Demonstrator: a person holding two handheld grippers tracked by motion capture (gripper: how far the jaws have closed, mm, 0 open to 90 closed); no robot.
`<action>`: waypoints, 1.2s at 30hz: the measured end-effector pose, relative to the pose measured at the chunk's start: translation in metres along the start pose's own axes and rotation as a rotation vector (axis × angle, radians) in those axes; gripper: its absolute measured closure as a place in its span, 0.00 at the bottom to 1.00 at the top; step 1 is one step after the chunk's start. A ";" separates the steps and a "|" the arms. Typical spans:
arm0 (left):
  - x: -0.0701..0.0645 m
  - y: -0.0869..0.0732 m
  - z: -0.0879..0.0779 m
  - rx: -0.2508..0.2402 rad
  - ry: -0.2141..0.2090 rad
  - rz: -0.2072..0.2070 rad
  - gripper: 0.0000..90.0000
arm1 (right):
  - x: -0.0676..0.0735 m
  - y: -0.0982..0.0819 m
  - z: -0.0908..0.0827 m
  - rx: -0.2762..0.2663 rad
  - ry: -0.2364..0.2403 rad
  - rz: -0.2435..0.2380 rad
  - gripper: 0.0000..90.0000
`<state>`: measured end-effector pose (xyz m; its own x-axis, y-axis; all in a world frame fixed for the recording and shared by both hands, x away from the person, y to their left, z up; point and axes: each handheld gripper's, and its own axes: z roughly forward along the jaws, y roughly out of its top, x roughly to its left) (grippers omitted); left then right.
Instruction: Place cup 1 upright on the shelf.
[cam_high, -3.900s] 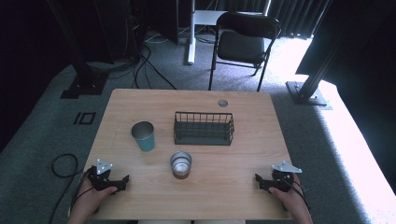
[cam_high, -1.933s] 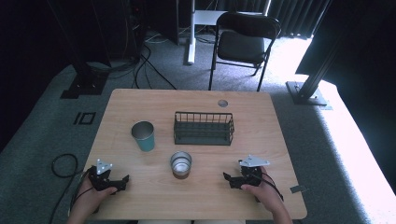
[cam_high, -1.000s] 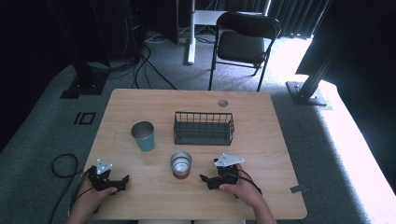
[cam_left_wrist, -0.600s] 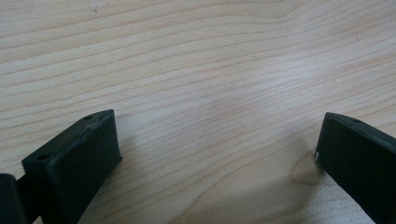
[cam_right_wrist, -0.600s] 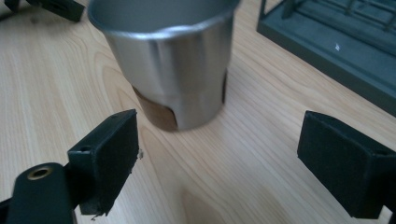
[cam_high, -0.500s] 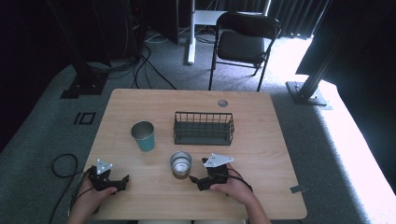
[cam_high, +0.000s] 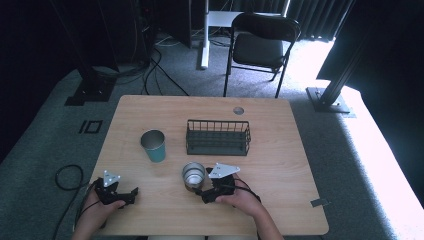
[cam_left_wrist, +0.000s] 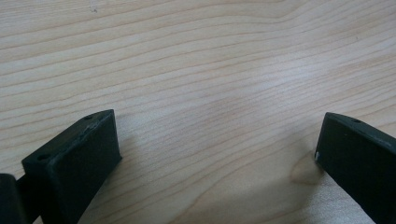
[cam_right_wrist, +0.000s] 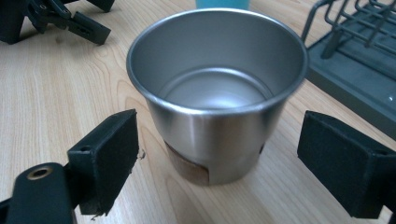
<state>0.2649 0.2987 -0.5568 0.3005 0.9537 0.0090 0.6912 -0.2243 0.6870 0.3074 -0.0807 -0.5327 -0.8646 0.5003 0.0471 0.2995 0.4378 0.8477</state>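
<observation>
Right tongs (cam_right_wrist: 217, 154) stood spread wide, the steel cup (cam_right_wrist: 217, 88) upright on the surface (cam_right_wrist: 60, 98) just ahead between their tips, untouched. Left tongs (cam_left_wrist: 217, 154) gaped too, over bare wood.

The teal cup (cam_right_wrist: 222, 3) is cut off by the top edge of the right gripper view, its lower part hidden behind the steel cup (cam_right_wrist: 217, 93). The wire basket (cam_right_wrist: 355, 60) runs past the right edge.

The wooden table (cam_high: 280, 150) carries a steel cup (cam_high: 193, 175), teal cup (cam_high: 153, 145) and wire basket (cam_high: 218, 137).
</observation>
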 end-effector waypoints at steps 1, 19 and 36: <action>0.000 0.000 0.000 0.000 0.000 0.000 0.00 | 0.000 0.001 0.001 -0.002 0.001 0.004 0.14; 0.000 0.000 0.000 0.000 0.000 0.000 0.00 | 0.004 0.012 0.023 -0.044 0.000 -0.005 0.14; 0.000 0.000 0.000 -0.001 0.000 0.000 0.00 | 0.004 0.021 0.019 -0.097 -0.034 0.026 0.20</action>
<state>0.2649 0.2986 -0.5569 0.3001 0.9539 0.0090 0.6909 -0.2238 0.6874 0.3176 -0.0558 -0.5250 -0.8424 0.5363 0.0527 0.2794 0.3511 0.8937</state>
